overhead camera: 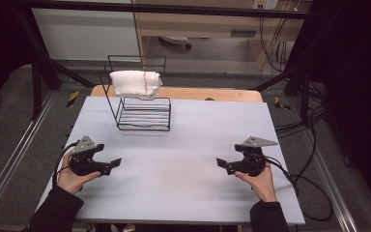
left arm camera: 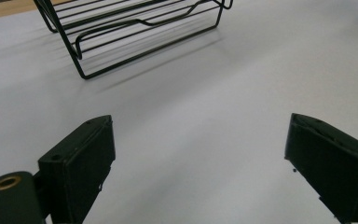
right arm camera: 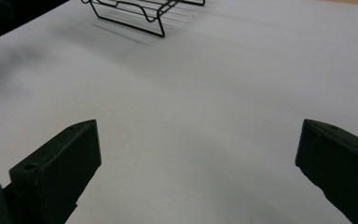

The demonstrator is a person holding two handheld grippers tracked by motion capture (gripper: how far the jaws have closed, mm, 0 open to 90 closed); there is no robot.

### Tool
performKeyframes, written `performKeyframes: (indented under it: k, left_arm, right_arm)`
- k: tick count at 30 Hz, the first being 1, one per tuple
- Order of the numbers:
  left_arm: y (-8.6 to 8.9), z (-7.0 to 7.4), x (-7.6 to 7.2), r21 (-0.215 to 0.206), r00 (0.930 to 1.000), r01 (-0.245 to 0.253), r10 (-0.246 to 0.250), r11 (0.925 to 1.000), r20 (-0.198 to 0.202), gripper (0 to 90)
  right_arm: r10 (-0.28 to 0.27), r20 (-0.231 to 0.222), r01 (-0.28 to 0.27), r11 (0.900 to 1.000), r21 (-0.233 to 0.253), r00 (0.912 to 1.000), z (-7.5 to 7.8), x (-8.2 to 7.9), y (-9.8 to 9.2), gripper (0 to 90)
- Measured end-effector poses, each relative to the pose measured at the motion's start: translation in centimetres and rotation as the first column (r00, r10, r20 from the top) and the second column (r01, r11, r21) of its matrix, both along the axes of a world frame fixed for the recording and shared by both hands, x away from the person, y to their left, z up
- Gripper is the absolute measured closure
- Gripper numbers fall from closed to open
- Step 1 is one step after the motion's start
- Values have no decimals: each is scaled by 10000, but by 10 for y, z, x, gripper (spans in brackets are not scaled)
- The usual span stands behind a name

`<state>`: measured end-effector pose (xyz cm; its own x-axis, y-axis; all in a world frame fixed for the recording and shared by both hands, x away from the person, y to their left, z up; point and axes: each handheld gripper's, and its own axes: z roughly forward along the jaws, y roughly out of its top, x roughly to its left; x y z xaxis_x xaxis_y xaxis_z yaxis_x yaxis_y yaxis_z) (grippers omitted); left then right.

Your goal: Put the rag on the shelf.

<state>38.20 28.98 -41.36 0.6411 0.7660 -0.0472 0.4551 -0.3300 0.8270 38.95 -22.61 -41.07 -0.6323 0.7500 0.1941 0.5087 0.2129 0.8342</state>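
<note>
A black wire rack (overhead camera: 142,114) stands at the back left of the white table (overhead camera: 183,150), with a folded white towel (overhead camera: 135,83) draped over its upper tier. My left gripper (overhead camera: 115,163) rests low near the table's front left, open, with nothing between its jaws. Near the front right my right gripper (overhead camera: 221,163) is open too and holds nothing. The left gripper view has the rack's base (left arm camera: 135,32) ahead of the wide-spread jaws (left arm camera: 198,158). In the right gripper view the rack (right arm camera: 142,11) lies far off at the top, beyond the gripper (right arm camera: 198,163).
A wooden board (overhead camera: 198,94) edges the table's far side. Black cables (overhead camera: 309,188) trail off the right edge to the floor. Black frame struts (overhead camera: 38,63) stand at both back corners. Bare tabletop lies between the two grippers.
</note>
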Motion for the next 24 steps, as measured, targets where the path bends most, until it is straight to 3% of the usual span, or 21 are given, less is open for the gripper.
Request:
performKeyframes:
  k: [10, 17, 24]
  left_arm:
    - [3, -14, -7, 105, 9997, 240, -239, 9997, -91, 94]
    - [4, -23, -10, 315, 9993, 317, -310, 9990, -207, 93]
    - [5, -25, -11, 241, 9993, 334, -330, 9992, -165, 93]
  right_arm:
    - [-418, -304, 421, 9991, 79, 9987, -22, -18, -31, 6]
    - [-490, -353, 487, 9988, -102, 9982, -31, -25, -38, 6]
    - [-504, -375, 505, 9987, 14, 9980, -32, -27, -38, 6]
